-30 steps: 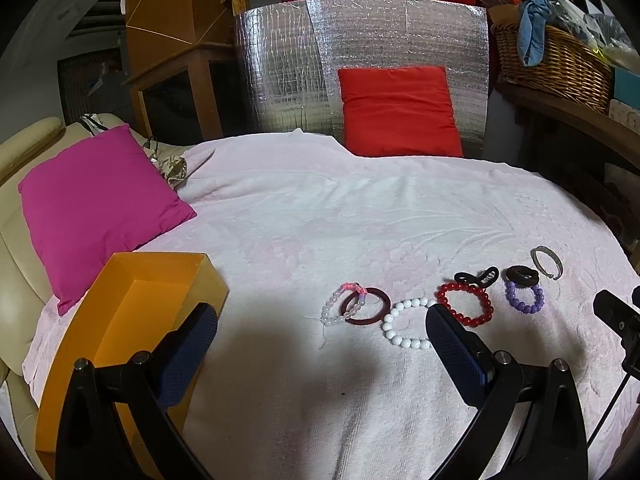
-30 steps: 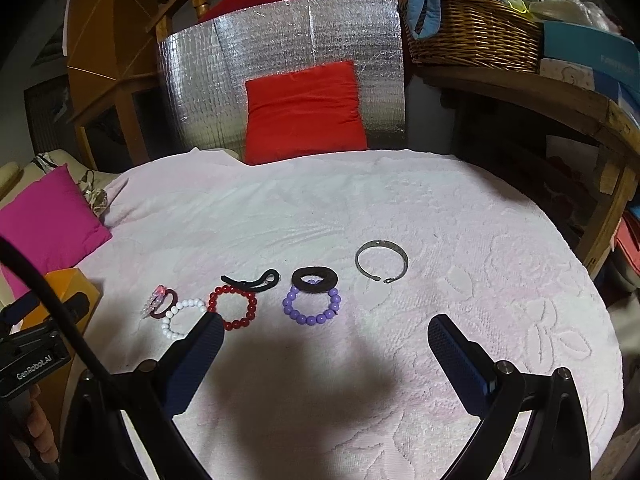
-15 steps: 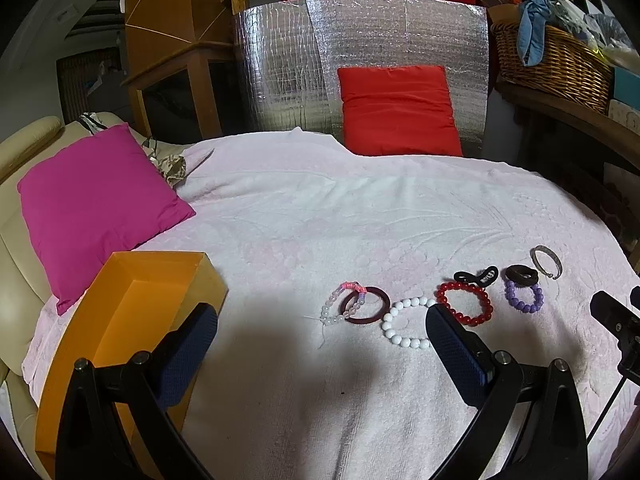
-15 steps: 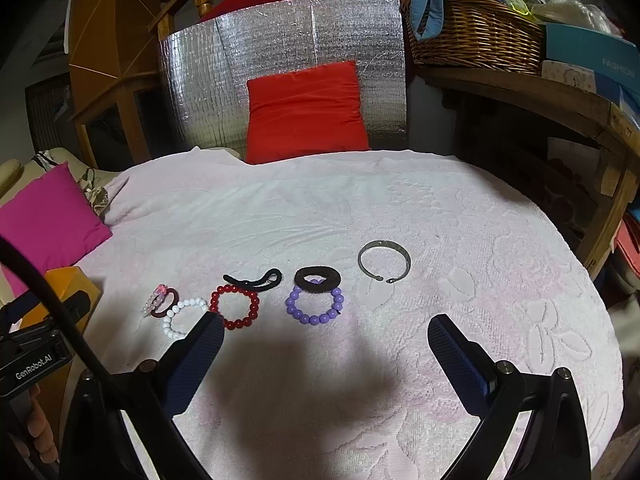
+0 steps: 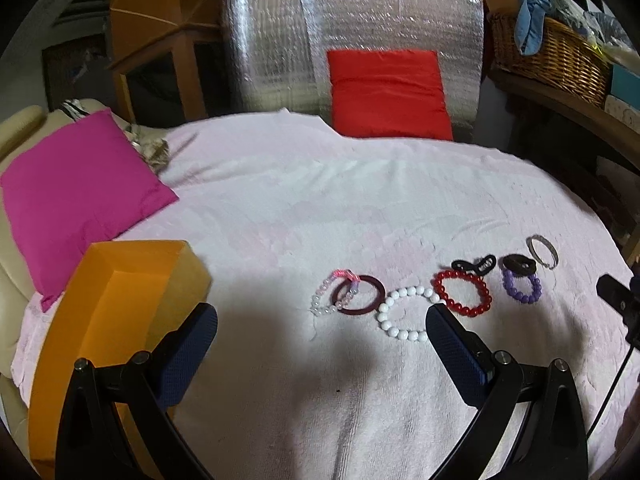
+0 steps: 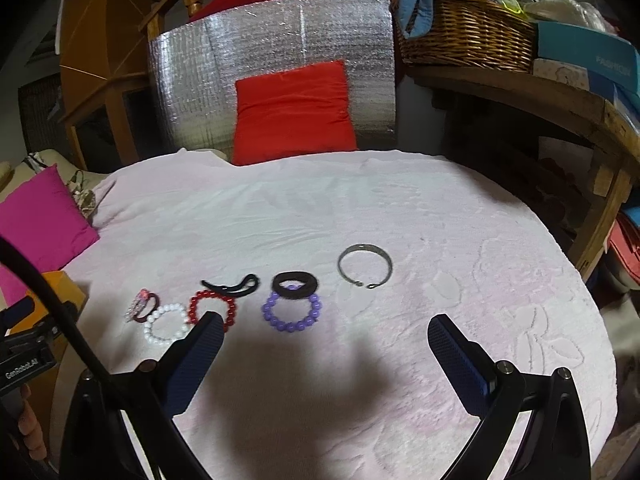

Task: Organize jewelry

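Observation:
Several bracelets lie in a row on the pink cloth (image 5: 304, 208). From left: a pink-and-white beaded strand over a maroon bangle (image 5: 362, 295), a white bead bracelet (image 5: 405, 316), a red bead bracelet (image 5: 463, 293), a black clip (image 5: 474, 265), a black ring on a purple bead bracelet (image 6: 291, 309), and a metal cuff (image 6: 365, 266). An open orange box (image 5: 108, 320) stands at the left. My left gripper (image 5: 320, 344) is open and empty, just short of the maroon and white bracelets. My right gripper (image 6: 326, 350) is open and empty, just short of the purple bracelet.
A magenta cushion (image 5: 76, 192) lies at the far left, a red cushion (image 5: 390, 94) against a silver foil panel at the back. A wooden shelf with a wicker basket (image 6: 466, 34) stands on the right. The cloth's right edge drops off near the shelf.
Both grippers have edged slightly forward toward the row of bracelets. The bracelets and the box have not moved.

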Motion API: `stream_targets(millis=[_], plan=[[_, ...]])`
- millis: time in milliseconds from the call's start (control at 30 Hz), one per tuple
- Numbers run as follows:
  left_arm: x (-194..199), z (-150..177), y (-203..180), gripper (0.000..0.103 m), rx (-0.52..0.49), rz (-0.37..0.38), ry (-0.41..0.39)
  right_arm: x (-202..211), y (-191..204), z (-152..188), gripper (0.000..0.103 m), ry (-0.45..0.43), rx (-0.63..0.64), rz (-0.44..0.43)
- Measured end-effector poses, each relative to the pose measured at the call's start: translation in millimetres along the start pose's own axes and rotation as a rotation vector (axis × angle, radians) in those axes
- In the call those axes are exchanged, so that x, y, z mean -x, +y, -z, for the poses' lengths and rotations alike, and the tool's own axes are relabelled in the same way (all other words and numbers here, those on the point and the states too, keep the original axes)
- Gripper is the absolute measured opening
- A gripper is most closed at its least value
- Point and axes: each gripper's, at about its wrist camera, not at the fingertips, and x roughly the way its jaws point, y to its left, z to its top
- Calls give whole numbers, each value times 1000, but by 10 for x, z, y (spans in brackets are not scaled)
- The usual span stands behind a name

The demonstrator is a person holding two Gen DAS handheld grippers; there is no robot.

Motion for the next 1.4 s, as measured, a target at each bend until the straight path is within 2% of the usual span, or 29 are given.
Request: stream_targets(millis=[100, 200, 267, 400, 467, 633, 733, 800, 867, 967, 1000, 1167, 1400], plan=[[-134, -2, -6, 103, -13, 32, 47, -108, -81, -29, 98, 14, -5, -9], [-231, 1, -6, 103, -8, 62, 86, -283, -166, -58, 84, 61, -14, -27], [-267, 3, -22, 103, -4, 85, 96, -401, -249, -91, 79, 85, -32, -33], [-319, -7, -100, 103, -31, 121, 110, -685, -478, -176, 65, 107, -86, 15], [-355, -30, -101, 103, -40, 130, 124, -846, -588, -211, 61, 132, -126, 25], [-465, -48, 56, 103, -6, 118, 149, -1150, -671, -303, 51, 158, -146, 60], [-557, -11, 157, 103, 14, 129, 180, -1384, -713, -346, 41, 189, -157, 75], [-610, 6, 194, 101, 16, 152, 199, -1547, -726, -331, 23, 226, -164, 86], [-660, 8, 206, 95, 22, 177, 213, -1596, -743, -316, 18, 216, -168, 103], [-736, -3, 188, 93, 23, 207, 224, -1599, -713, -332, 4, 202, -154, 112], [-764, -6, 178, 91, 22, 210, 224, -1599, -705, -328, 4, 194, -150, 109], [-947, -24, 191, 66, 28, 231, 245, -1557, -686, -335, 3, 176, -165, 107], [-1090, -50, 209, 51, 39, 227, 241, -1442, -702, -323, 3, 173, -159, 93]])
